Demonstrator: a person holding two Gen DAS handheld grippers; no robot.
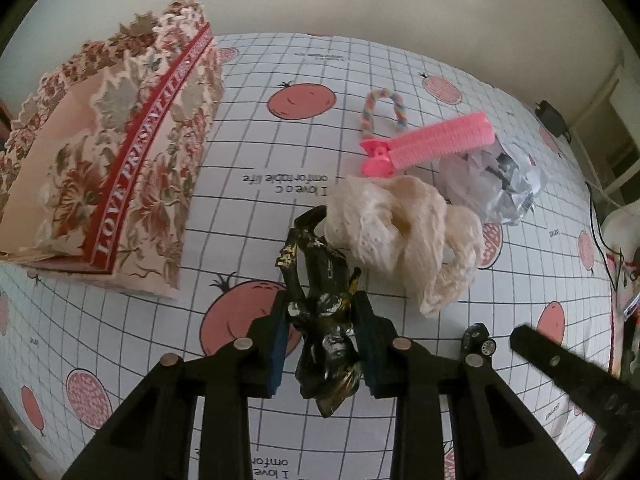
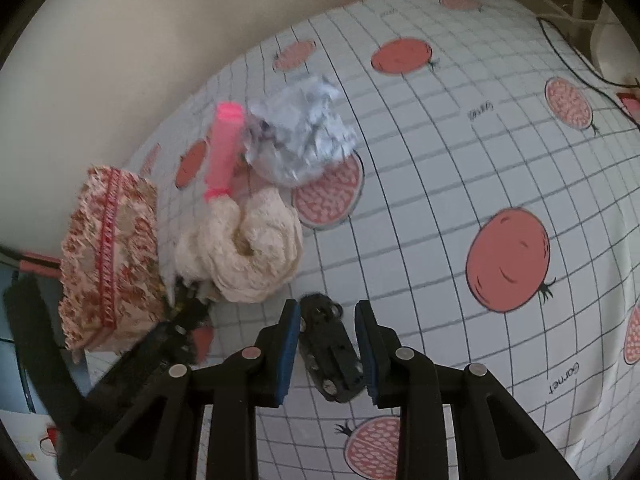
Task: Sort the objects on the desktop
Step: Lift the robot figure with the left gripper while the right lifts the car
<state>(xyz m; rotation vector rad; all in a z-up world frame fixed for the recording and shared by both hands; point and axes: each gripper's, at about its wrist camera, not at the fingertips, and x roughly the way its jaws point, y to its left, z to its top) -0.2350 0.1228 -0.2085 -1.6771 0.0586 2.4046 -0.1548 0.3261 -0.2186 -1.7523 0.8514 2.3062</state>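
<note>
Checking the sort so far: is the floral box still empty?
Cannot tell. The floral box lies on its side; neither view shows its inside.

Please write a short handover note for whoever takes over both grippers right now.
Left gripper: closed around the black-and-gold toy figure, which lies between its pads.
Right gripper: shut on the small black toy car.
On the tomato-print tablecloth: cream crocheted fabric bundle, pink hair roller clip, pastel twisted hair tie, crumpled clear plastic wrapper. The floral gift box stands to the left.
Done: both toys gripped.
Left: placing them; the other four items still lie loose.
</note>
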